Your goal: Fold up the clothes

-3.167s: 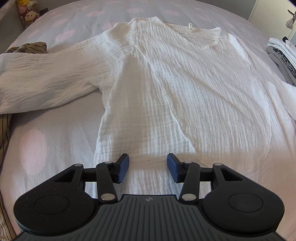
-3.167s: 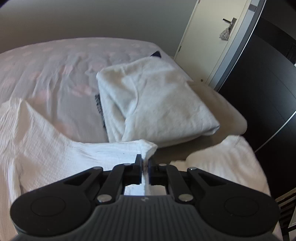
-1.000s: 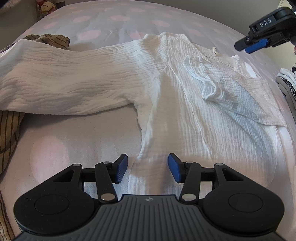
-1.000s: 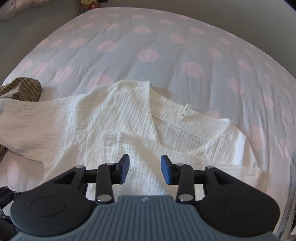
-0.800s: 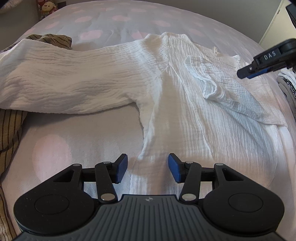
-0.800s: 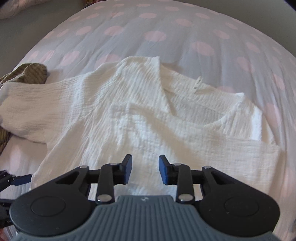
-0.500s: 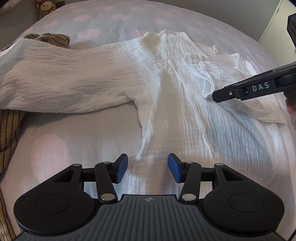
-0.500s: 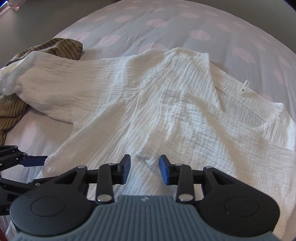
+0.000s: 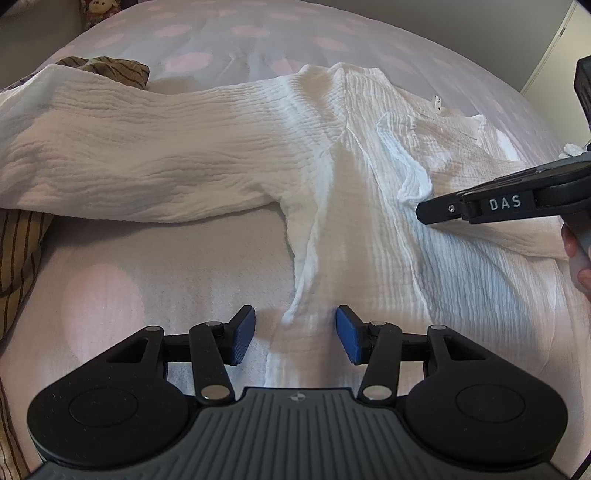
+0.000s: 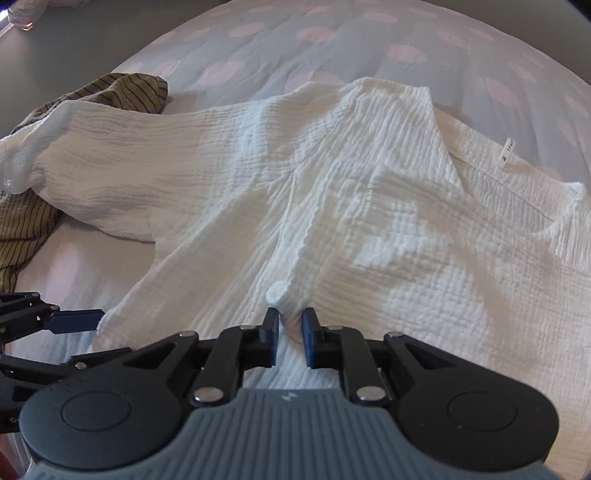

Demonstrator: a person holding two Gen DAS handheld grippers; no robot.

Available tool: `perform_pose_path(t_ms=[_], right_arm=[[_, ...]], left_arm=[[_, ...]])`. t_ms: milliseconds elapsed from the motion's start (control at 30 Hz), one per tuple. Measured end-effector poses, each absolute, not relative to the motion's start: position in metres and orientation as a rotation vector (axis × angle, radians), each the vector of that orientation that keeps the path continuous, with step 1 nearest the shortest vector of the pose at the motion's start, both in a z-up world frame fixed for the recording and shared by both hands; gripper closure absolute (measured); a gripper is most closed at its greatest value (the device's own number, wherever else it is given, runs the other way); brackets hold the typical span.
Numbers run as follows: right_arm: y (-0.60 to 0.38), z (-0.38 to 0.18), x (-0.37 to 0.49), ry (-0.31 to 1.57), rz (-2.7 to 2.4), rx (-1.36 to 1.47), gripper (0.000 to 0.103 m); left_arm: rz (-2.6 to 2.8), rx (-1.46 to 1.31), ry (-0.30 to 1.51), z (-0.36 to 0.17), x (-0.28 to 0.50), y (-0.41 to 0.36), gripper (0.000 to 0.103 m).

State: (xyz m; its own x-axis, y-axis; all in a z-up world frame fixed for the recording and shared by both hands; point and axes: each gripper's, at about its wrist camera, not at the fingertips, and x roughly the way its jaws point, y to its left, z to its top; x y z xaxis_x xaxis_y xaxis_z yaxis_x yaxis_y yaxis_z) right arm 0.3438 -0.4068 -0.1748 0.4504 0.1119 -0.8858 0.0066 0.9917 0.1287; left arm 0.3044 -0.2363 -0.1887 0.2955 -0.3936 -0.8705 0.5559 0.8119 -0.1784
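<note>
- White crinkly shirt [image 9: 343, 192] is spread flat on the polka-dot bedspread [image 9: 229, 44], neck label [image 10: 508, 147] at the far end, one sleeve already folded across the chest.
- Other sleeve [image 9: 122, 147] stretches off to the left, and its cuff lies on top of a striped olive garment [image 10: 122, 92] bunched at the bed's edge.
- Stuffed toy [image 9: 98, 5] sits way back by the wall, a bit blurry.
- Right gripper [image 10: 290, 334] has its jaws nearly closed, pinching the corner of the folded sleeve's cuff.
- Left gripper [image 9: 291, 334] is wide open, low over the shirt's hem edge, holding nothing.
- No containers anywhere that I can see.
</note>
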Motion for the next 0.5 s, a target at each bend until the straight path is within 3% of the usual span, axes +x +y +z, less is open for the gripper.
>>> perform_pose_path(t_ms=[100,367,500], right_arm=[[-0.413,-0.167,0.325,1.035,0.054,0.187,0.07],[-0.424,-0.154,0.212,0.889,-0.076,0.282,0.065],[-0.44,-0.165,0.165,0.909,-0.217,0.219,0.054]], left_arm=[[-0.632,0.143,1.105,-0.189,0.306,-0.231,0.057],[-0.592,0.129,1.061,-0.184,0.306,-0.223,0.057],[-0.583,0.158,1.027,-0.181,0.301,-0.222,0.057]])
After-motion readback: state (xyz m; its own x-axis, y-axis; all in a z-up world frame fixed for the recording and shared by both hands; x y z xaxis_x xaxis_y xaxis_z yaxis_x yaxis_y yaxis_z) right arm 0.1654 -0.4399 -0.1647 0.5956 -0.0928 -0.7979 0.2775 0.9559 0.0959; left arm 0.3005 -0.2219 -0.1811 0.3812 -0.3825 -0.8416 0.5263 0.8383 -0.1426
